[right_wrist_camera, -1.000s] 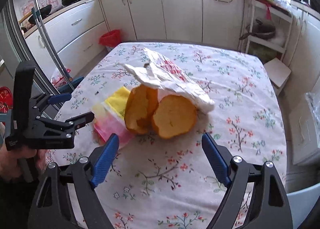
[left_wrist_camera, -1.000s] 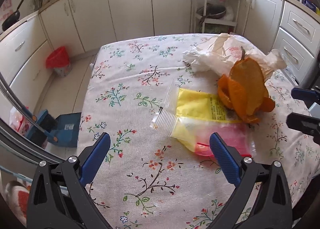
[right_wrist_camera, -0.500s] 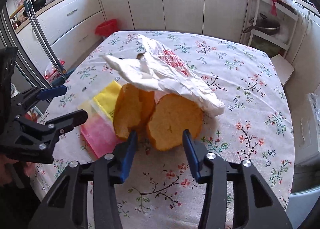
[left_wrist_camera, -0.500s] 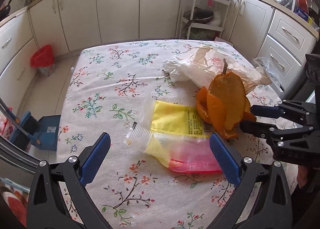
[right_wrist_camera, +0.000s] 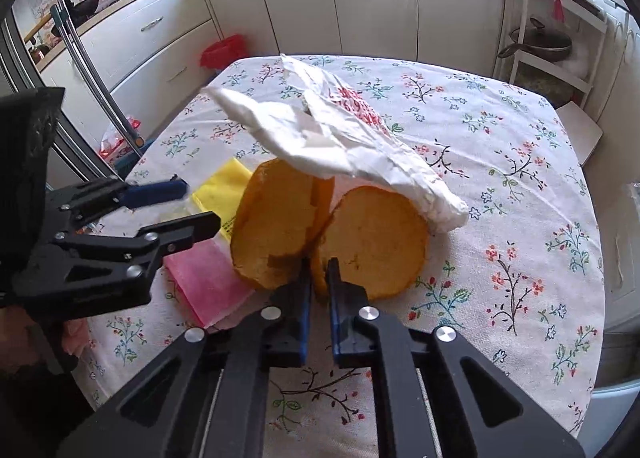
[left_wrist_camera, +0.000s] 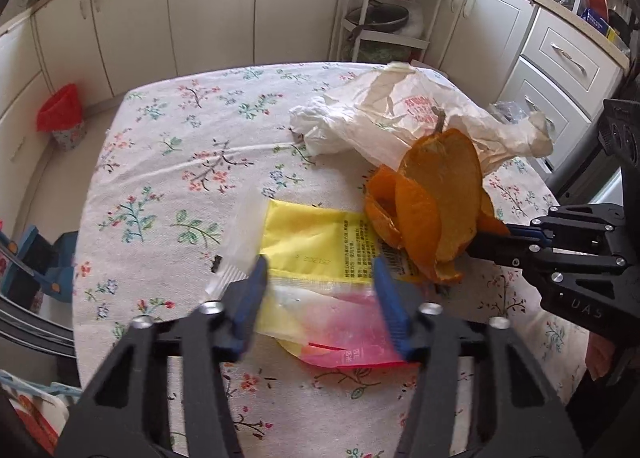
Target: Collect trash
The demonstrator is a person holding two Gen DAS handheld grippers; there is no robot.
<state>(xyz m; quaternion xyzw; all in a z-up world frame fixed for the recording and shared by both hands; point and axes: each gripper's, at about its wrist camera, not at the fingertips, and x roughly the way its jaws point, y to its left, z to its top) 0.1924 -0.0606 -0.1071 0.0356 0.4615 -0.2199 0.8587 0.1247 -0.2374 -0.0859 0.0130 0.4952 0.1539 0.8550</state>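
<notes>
Kitchen with white cabinets, floral tablecloth (left_wrist_camera: 168,162) on the table. Trash lies clustered on it – orange peel (right_wrist_camera: 332,234), yellow-pink plastic wrapper (left_wrist_camera: 320,258) touching the peel, crumpled white bag (left_wrist_camera: 400,118) draped over the peel's far side. Right gripper (right_wrist_camera: 319,282) has its 2 fingers closing on the peel's near edge, a thin flap pinched between the pads. Left gripper (left_wrist_camera: 320,286) sits over the wrapper, jaws closing – wrapper between them, pads not yet pressing on it. Step looks like: grasp phase, 2 items at once. Next probably needs the left to finish its pinch on the thin film, then both lift toward a bin; red bin (left_wrist_camera: 60,118) stands on the floor, well apart.
</notes>
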